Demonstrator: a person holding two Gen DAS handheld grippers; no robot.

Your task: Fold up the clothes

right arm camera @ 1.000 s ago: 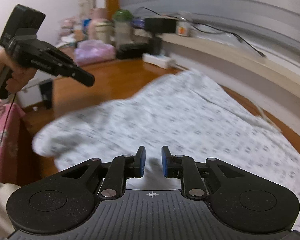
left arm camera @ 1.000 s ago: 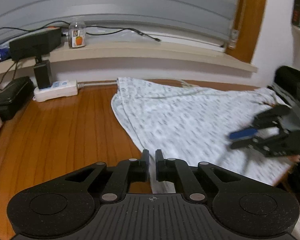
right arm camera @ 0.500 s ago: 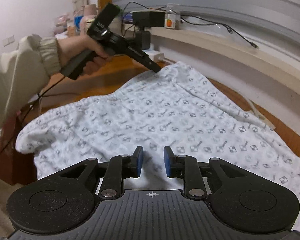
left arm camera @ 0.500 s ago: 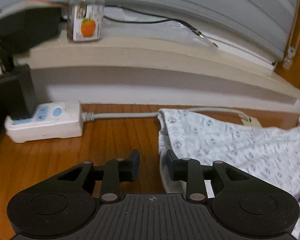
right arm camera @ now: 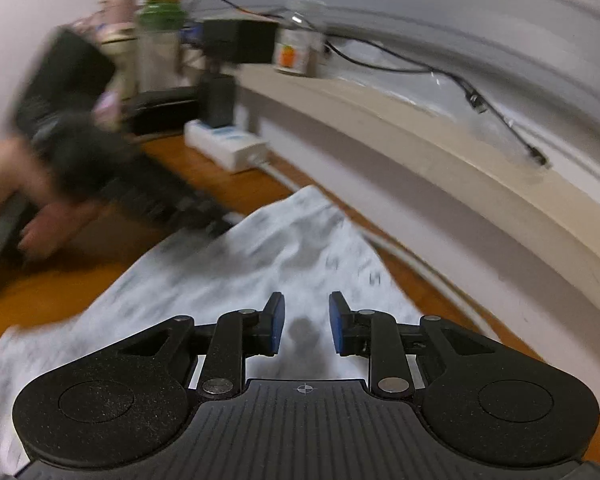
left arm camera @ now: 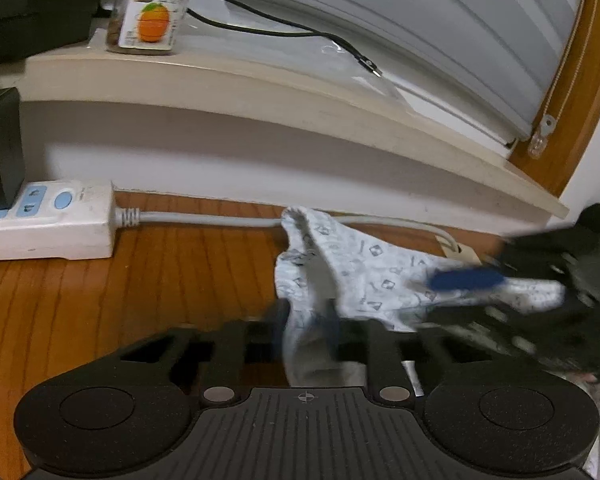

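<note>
Garment (left arm camera: 364,280), pale with a small dark print, lay on the wooden tabletop (left arm camera: 100,280), its far corner bunched just short of the wall below the sill. Left gripper (left arm camera: 306,320) had its jaws pressed together on a fold of that corner; cloth stood up between the blurred fingers. Right gripper (right arm camera: 306,328) held its blue pads parted with a clear gap, nothing pinched; the garment lay beneath and ahead of them, and the jaws were easing wider. In the left wrist view the right gripper (left arm camera: 500,292) appeared as a dark smear with one blue pad over the cloth's right side.

Containers: one clear jar (left arm camera: 152,12) with an orange fruit on its label stood upright on the sill (left arm camera: 260,80); contents looked brownish near the base, though the label hid most of it. One green-lidded jar (right arm camera: 158,48) stood farther left in the right wrist view, too blurred to judge its contents.

Edges and room: bare wood lay open to the left of the garment as far as the power strip (left arm camera: 48,220). A grey cord (left arm camera: 204,218) ran from the strip along the wall foot and passed behind the cloth's corner. The sill overhung the table's back edge. A hand (right arm camera: 16,184) gripped the left gripper's handle over the table's left side.

Counts: one garment, two grippers, two jars, one power strip, one black cable (left arm camera: 284,30) lying on the sill, one black box (left arm camera: 32,8) beside the labelled jar.
</note>
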